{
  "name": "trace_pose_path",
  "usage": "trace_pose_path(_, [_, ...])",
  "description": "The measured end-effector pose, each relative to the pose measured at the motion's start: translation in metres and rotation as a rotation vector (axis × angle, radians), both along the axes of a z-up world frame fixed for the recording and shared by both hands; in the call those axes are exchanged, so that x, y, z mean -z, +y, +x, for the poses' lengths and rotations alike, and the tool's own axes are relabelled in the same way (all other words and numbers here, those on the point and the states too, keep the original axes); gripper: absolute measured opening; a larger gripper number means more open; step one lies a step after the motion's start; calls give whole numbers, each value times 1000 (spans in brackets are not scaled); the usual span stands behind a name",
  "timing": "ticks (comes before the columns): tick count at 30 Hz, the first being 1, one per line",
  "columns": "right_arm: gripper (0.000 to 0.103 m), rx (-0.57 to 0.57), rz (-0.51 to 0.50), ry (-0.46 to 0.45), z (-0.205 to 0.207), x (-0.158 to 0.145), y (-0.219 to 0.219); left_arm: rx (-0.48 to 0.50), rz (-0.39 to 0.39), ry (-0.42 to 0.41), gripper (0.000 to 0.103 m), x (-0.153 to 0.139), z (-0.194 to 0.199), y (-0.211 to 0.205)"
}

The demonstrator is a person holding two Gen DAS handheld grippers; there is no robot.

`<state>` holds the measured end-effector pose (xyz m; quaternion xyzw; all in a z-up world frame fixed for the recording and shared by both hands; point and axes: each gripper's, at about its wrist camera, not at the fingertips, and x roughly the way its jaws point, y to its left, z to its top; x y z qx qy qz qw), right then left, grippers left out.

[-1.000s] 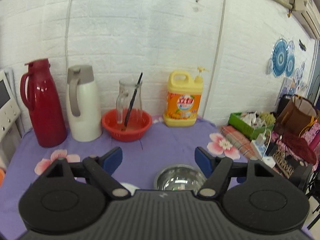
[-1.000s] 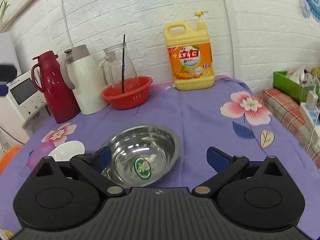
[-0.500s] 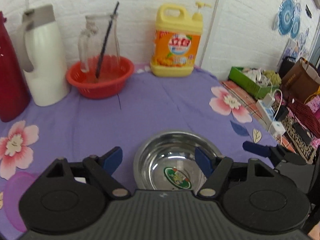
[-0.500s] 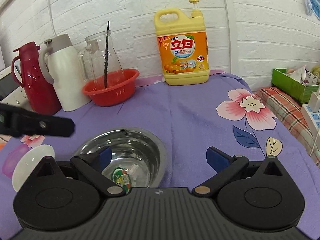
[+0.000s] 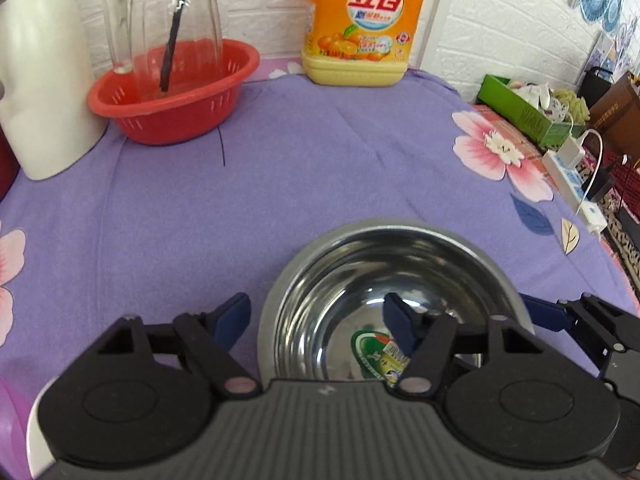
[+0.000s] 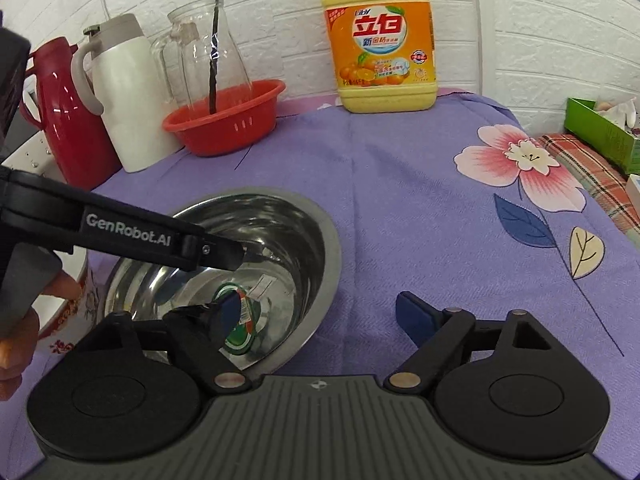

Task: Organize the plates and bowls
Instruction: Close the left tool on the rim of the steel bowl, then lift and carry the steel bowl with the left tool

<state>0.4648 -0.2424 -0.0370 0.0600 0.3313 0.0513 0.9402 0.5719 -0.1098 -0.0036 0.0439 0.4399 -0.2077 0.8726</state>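
Both grippers straddle steel bowl (image 5: 400,280) rim, fingers spread.

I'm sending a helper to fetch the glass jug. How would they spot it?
On the purple cloth, look along the white brick wall for the red basket. The glass jug stands inside it, the only clear vessel, with a black stick in it.

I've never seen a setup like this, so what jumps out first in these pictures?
A shiny steel bowl on the purple flowered cloth, straddled on its rims by the open left gripper and right gripper. Behind, by the wall, stands a yellow detergent jug beside a red basket.
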Motion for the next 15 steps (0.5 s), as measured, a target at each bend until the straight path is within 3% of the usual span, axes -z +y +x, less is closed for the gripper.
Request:
trace_pose_path(2, [103,-11,-54,-7,-1,0,6,21,8,4,47,5,1,-2])
trace_pose_path(6, [77,-46,-55,-11,-2,-1,11,38,26,-16,32,6,-4,-6])
trace_pose_path(15, [74,-92,38,12,-12,-17,17,-5,7,-64,32,-25,-36,8])
